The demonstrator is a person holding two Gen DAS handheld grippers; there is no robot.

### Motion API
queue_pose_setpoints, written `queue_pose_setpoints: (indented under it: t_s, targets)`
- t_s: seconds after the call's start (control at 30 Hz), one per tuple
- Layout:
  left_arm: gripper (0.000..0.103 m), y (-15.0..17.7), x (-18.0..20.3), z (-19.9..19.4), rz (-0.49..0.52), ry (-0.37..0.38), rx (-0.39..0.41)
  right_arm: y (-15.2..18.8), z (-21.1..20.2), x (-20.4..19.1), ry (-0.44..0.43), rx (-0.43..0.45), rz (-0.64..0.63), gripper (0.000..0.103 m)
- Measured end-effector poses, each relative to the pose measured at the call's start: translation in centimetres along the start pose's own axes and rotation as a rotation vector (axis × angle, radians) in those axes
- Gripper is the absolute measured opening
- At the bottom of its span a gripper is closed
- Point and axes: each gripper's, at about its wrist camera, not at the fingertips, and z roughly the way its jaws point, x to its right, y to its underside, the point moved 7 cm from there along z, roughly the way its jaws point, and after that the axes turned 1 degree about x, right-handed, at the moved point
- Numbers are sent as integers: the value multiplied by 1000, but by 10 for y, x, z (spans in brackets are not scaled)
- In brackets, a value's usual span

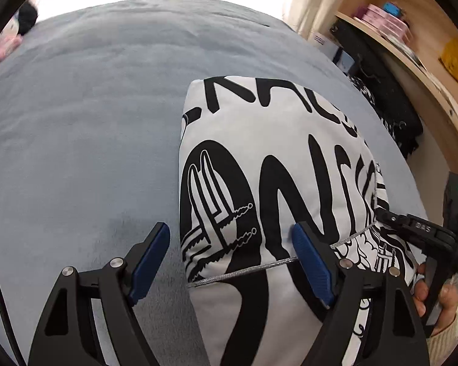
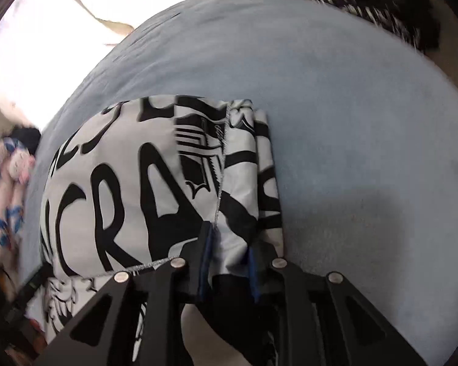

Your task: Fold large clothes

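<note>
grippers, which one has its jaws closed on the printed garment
The right gripper: its jaws pinch a fold of the black-and-white garment. The left gripper stands wide open over the garment's edge.

Black skeletal tongs (image 1: 230, 262), blue ribbed pads (silver pivot screws), cream knit sleeve (image 1: 442, 340)
</note>
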Motion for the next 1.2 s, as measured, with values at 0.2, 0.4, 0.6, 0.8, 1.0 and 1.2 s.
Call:
queue_pose_setpoints:
  t_s: [0.2, 0.4, 0.6, 0.8, 1.0, 1.2]
  targets:
    - [80, -29, 12, -31, 73, -36, 87, -25, -70, -61, 92, 221, -162, 33]
    - [57, -80, 45, -6, 42, -16, 111, -49, -21, -143, -51, 117, -266, 33]
    - [44, -90, 39, 44, 62, -102, 48, -67, 47, -72, 227, 36, -202, 1]
    - [42, -86, 32, 39, 83, -87, 81, -61, 28, -18, 154, 24, -81, 0]
    - [46, -82, 26, 29, 72, -89, 75, -63, 14, -21, 122, 31, -54, 3]
    - [53, -73, 26, -1, 72, -111, 58, -52, -16, -41, 74, 32, -53, 3]
